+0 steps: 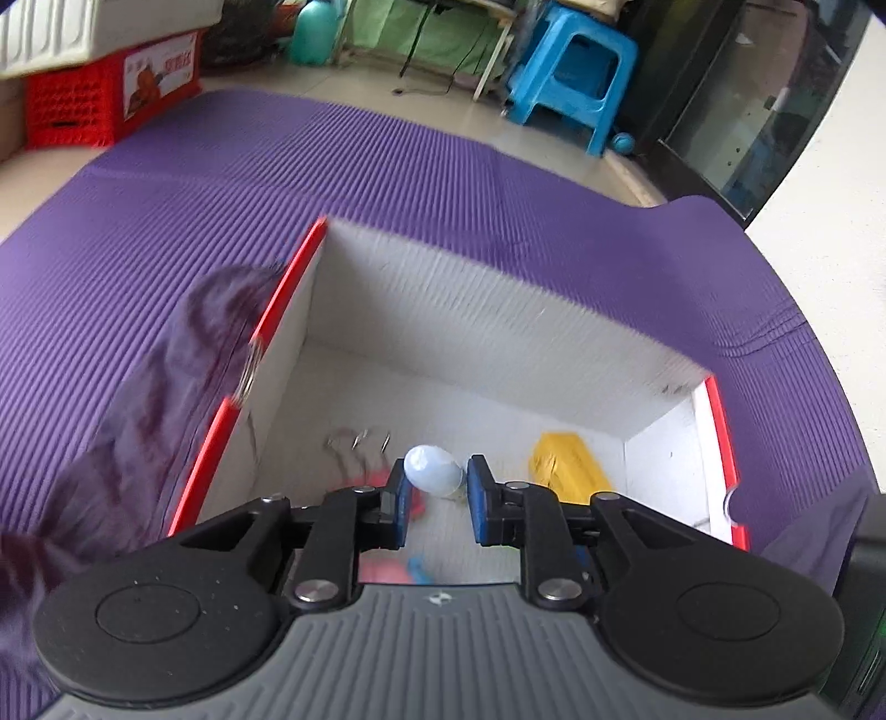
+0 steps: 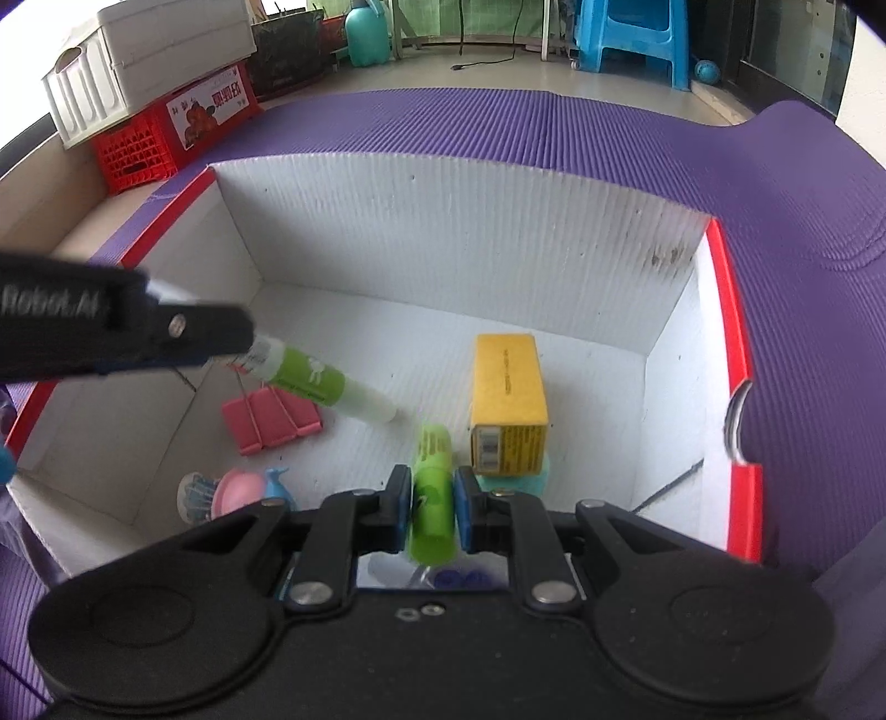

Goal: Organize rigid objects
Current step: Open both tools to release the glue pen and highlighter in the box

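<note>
Both grippers, left (image 1: 434,479) and right (image 2: 433,493), angled steeply downward, jaws clamped narrow.

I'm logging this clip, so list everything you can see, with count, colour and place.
box: 1, white with red rim, on the mat
mat: 1, purple, under the box
glue stick: 1, green and white, in left gripper, over the box
green tube: 1, in right gripper
yellow carton: 1, box floor, right
binder clips: pink, box floor, left
stool: 1, blue, background
crate: 1, red, far left
left gripper: black, shut
right gripper: black, shut
</note>
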`<control>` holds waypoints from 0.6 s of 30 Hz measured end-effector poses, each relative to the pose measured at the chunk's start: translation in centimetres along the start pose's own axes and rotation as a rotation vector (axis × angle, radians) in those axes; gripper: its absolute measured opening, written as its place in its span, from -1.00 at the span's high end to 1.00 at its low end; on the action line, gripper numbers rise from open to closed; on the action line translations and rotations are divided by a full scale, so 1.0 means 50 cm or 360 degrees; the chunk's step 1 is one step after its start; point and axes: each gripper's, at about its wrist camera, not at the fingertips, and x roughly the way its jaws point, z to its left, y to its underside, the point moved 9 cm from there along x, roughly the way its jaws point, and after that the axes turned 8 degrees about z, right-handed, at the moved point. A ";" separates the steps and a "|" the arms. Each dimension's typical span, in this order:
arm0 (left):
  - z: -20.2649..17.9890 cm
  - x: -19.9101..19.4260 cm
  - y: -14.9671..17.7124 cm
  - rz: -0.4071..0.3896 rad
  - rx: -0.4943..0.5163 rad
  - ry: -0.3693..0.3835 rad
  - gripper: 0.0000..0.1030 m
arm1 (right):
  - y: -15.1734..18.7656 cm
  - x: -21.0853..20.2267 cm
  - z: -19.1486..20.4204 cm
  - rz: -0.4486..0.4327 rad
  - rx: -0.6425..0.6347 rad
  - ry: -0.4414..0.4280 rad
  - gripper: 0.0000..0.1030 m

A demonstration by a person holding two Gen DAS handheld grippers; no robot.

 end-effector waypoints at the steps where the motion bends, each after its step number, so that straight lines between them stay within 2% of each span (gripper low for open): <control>1: 0.003 0.000 0.007 0.0018 -0.0003 0.0003 0.59 | 0.002 0.000 0.001 0.0003 -0.0006 -0.0004 0.70; 6: 0.007 0.012 0.048 0.0173 -0.0004 0.0010 0.57 | 0.008 -0.013 0.010 -0.0003 -0.0014 -0.0040 0.67; 14: -0.007 -0.014 0.078 0.0212 0.0050 0.0072 0.56 | 0.025 -0.059 0.015 -0.0016 -0.0001 -0.0060 0.43; 17: -0.017 -0.044 0.075 0.0171 0.0059 0.0087 0.56 | 0.032 -0.090 0.009 -0.0051 0.0012 -0.0043 0.13; 18: -0.022 -0.053 0.076 0.0158 0.0071 0.0080 0.55 | 0.034 -0.102 0.008 -0.0072 0.0016 -0.0051 -0.06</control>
